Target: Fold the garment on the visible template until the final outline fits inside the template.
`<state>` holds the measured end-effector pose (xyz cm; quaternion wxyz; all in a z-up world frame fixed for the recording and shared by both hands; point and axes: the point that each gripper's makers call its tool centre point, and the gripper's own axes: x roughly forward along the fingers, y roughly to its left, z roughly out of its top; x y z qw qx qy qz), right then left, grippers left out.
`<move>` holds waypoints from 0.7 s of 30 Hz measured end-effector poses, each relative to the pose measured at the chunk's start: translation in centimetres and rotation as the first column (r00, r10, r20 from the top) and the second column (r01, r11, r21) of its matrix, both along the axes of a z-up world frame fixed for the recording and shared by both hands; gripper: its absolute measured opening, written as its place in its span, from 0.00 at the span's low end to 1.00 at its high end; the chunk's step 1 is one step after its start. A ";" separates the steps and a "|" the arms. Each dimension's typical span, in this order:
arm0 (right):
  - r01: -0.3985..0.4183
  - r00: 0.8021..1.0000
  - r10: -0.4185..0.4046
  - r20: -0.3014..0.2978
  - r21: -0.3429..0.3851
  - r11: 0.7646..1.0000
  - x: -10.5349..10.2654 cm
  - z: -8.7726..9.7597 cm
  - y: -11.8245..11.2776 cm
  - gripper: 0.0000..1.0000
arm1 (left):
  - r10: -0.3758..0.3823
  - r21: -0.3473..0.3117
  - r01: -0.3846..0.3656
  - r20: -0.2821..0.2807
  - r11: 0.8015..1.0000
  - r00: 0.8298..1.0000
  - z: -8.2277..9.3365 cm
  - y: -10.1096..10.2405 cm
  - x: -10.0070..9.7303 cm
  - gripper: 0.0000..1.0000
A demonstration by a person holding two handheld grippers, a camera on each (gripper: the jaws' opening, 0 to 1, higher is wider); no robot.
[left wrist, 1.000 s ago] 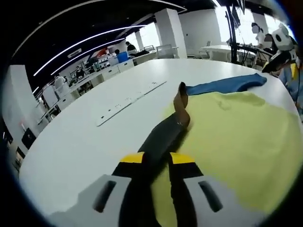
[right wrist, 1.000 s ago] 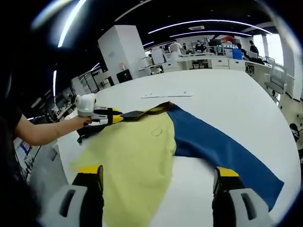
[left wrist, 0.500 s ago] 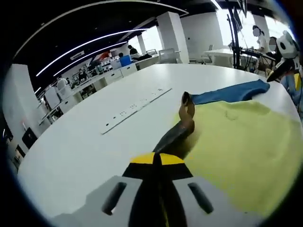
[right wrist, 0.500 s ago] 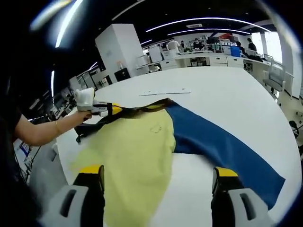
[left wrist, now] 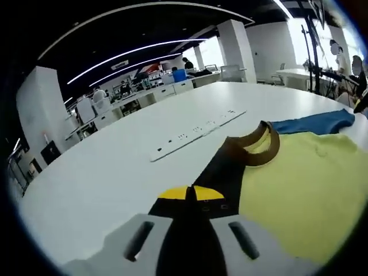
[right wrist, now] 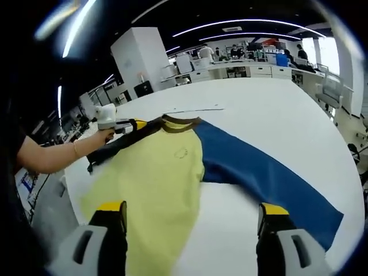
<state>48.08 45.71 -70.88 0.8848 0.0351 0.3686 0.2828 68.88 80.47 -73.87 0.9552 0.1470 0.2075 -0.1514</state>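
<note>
On the white desk [right wrist: 270, 115] we have the shirt [right wrist: 155, 190] spread out: yellow body, brown collar [right wrist: 179, 123] toward twelve o'clock in the right gripper view, a long blue sleeve [right wrist: 270, 178] running out toward four o'clock, and a dark sleeve [right wrist: 118, 146] trailing toward nine. Our left gripper [left wrist: 191, 194] has its fingers closed on that dark sleeve close to the shoulder; in the right gripper view the same gripper [right wrist: 123, 125] sits at ten o'clock, held by a hand [right wrist: 99, 140], with the cloth drawn taut toward the collar. Our right gripper [right wrist: 192, 221] has its fingers wide apart and holds nothing, poised over the yellow body and the bare desk near the lower edge. A pale strip with small marks [left wrist: 198, 131] lies on the desk past the collar; whether it belongs to the template we cannot tell, and we make out no clear template outline

We judge the step in hand to be smoothing and squaring the shirt before the first fold. To do it well we should pull the dark sleeve gently and evenly, low over the desk, so the collar does not twist, then bring the free gripper to the blue sleeve so both sides fold inward symmetrically. Tugging too hard could drag the whole shirt off line
</note>
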 end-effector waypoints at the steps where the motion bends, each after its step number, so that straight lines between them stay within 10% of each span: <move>1: 0.003 1.000 -0.003 0.000 -0.002 1.000 0.0 0.0 -0.2 0.95 | 0.033 0.020 -0.033 -0.010 0.999 0.999 -0.2 0.7 0.0 0.02; 21: 0.122 0.992 -0.123 0.027 0.009 0.992 1.2 0.5 -3.1 0.94 | 0.099 -0.161 -0.103 -0.030 0.982 0.995 2.8 2.1 -2.4 0.71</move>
